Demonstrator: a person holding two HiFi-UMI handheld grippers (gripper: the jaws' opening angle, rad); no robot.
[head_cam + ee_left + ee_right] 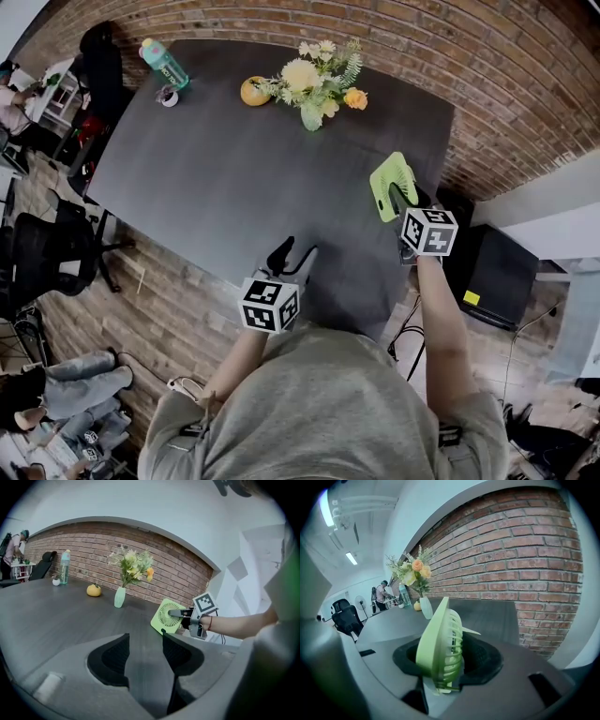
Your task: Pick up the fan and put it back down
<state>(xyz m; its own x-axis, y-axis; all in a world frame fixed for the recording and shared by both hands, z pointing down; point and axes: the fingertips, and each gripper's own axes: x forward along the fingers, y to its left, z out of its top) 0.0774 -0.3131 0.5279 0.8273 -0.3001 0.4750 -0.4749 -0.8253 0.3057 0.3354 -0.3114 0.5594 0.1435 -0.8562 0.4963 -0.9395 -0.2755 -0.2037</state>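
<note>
While the fan [393, 186] [440, 648] stands on edge between the jaws of the right gripper [401, 199] [446, 654], they pinch its light green grille from both sides. It sits tilted at the right side of the dark table [234, 178], near the edge; whether its lower corner touches the top cannot be told. The left gripper [292, 257] [145, 651] hangs over the near edge of the table, well apart from the fan, its jaws spread with only bare tabletop between them. At the far side a pale green vase [311, 117] [120, 597] holds a bunch of cream, yellow and orange flowers [302, 75]. Just beside it lies a small orange pumpkin [253, 91]. Toward the far left corner stands a teal bottle [164, 64] with a pink cap, its contents not visible, and next to it a small white pot [168, 96] with something dark inside.
</note>
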